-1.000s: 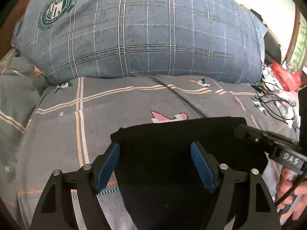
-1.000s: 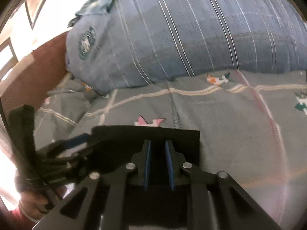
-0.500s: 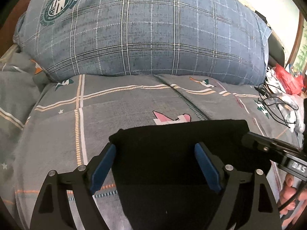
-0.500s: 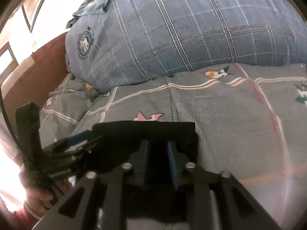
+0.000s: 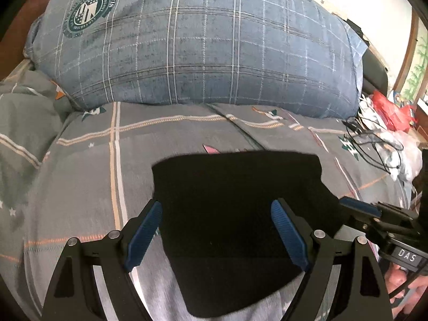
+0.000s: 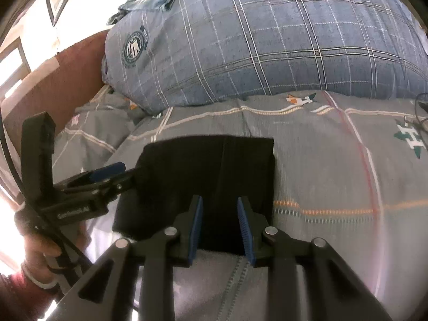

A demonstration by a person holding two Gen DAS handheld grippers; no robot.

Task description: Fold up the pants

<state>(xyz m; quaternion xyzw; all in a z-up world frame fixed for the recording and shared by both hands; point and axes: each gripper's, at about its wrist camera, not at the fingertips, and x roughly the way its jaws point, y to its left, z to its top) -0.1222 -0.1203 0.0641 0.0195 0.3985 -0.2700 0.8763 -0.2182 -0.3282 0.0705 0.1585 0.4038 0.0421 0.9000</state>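
Pants (image 5: 235,208): black, lying on the bed (image 5: 88,176) as a compact, roughly rectangular packet, well short of the head edge where the large plaid pillow (image 5: 198,45) sits; far edge of the packet looks straight, the layers stacked and flat; a faint vertical crease shows in the right wrist view (image 6: 211,176).

Progress, as judged: folding looks essentially finished; the garment is reduced to a small stack with no leg trailing out; what may remain is a last smoothing or squaring of the near edge, which looks a little uneven and blurred in the left wrist view; cannot tell how many layers there are.

Left tongs (image 5: 216,236): fingers spread wide, one either side of the near part of the packet, nothing pinched; whether they touch the cloth or hover over it, cannot tell.

Right tongs (image 6: 220,230): fingers parted with a modest gap, over the near edge of the packet; no fold of cloth visibly caught between them.

Containers: none on the bed; the only candidates are a red plastic bag (image 5: 390,109) and pale bags beside tangled cables (image 5: 374,147) off the bed's right edge; contents not legible.
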